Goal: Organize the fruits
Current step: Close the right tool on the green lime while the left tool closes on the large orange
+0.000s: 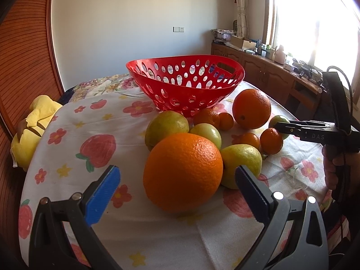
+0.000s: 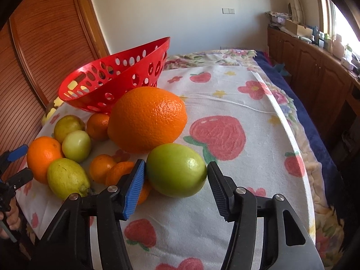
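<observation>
Straddling a smooth, glossy green fruit (image 2: 176,170), right tool (image 2: 175,175) pads touch or nearly touch its sides; grip unclear. Left tool (image 1: 177,189) open around near big orange (image 1: 182,172). Fruit sits near-right of red basket (image 2: 112,76).

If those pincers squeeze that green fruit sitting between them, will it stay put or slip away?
The green fruit looks round and smooth with a shiny spot, so it may slip or roll off the soft printed cloth. It seems firm, not squashy. The right gripper has ribbed pads on both its sides, which should help it hold.
</observation>
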Available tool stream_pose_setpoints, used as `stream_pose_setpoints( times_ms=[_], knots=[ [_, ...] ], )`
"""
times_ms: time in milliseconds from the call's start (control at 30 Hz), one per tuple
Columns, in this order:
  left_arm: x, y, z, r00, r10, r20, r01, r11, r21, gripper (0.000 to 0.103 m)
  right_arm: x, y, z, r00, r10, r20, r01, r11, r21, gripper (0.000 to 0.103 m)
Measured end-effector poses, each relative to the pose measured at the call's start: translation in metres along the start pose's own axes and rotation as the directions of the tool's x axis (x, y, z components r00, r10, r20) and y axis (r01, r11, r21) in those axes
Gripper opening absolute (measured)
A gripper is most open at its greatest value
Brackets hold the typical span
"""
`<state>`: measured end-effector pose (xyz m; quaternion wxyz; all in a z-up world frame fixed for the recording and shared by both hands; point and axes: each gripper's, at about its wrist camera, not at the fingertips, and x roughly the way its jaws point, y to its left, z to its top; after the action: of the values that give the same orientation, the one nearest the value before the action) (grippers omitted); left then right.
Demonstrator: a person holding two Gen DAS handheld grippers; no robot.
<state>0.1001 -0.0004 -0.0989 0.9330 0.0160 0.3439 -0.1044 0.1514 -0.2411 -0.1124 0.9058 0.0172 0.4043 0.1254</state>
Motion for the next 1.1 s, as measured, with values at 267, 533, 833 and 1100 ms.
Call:
stream_pose_setpoints(
  times_ms=[267,533,833,1100],
  knots=[
    [0.003,0.001,0.003,1.0,-0.006,-0.005,0.006,1.0,-0.01,0.101,-0.014,0.001,-0.014,0.999,-0.034,0.011,0.035,0.999,-0.038,0.058],
    [0.013,0.001,0.004,0.999,-0.006,-0.036,0.006,1.0,-0.015,0.099,-0.013,0.004,-0.021,0.998,-0.049,0.037,0.051,0.997,-0.059,0.059],
    [0.025,0.004,0.004,0.998,-0.006,-0.066,0.004,1.0,-0.031,0.099,-0.008,0.001,-0.022,0.999,-0.042,0.033,0.043,0.998,-0.051,0.059],
    [0.035,0.005,0.004,0.996,-0.022,-0.089,0.019,0.999,-0.034,0.099,-0.008,0.001,-0.023,0.998,-0.044,0.035,0.046,0.998,-0.048,0.059]
  ],
)
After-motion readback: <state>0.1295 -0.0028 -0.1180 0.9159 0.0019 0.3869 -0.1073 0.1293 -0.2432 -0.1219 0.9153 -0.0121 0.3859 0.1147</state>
